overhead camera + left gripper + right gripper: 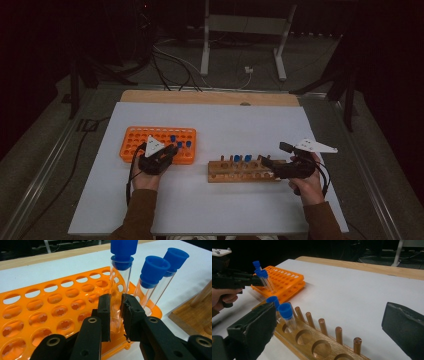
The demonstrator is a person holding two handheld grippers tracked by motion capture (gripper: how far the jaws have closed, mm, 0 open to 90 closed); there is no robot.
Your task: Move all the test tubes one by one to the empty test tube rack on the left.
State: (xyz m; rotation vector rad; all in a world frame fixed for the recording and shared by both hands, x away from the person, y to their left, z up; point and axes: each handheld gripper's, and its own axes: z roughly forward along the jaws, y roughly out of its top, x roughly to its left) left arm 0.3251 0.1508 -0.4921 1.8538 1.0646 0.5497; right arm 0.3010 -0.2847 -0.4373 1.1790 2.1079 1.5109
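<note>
My left gripper (pixel 116 305) is shut on a clear test tube with a blue cap (pixel 121 277), pinching the glass low down at the near right corner of the orange rack (pixel 50 302). Two more capped tubes (pixel 153 277) stand just beyond it in that rack. In the high view the left gripper (pixel 169 151) sits over the orange rack (pixel 145 137). My right gripper (pixel 270 165) is open at the right end of the wooden rack (pixel 235 175); its jaws stand wide apart (pixel 329 317) over the wooden rack (pixel 317 345), which holds two blue-capped tubes (pixel 287 312).
Both racks rest on a white sheet (pixel 220 120) over a wooden tabletop (pixel 210 97). The wooden rack has a row of upright pegs (pixel 322 326) behind its holes. Cables and a metal stand (pixel 240 30) lie on the floor beyond the table.
</note>
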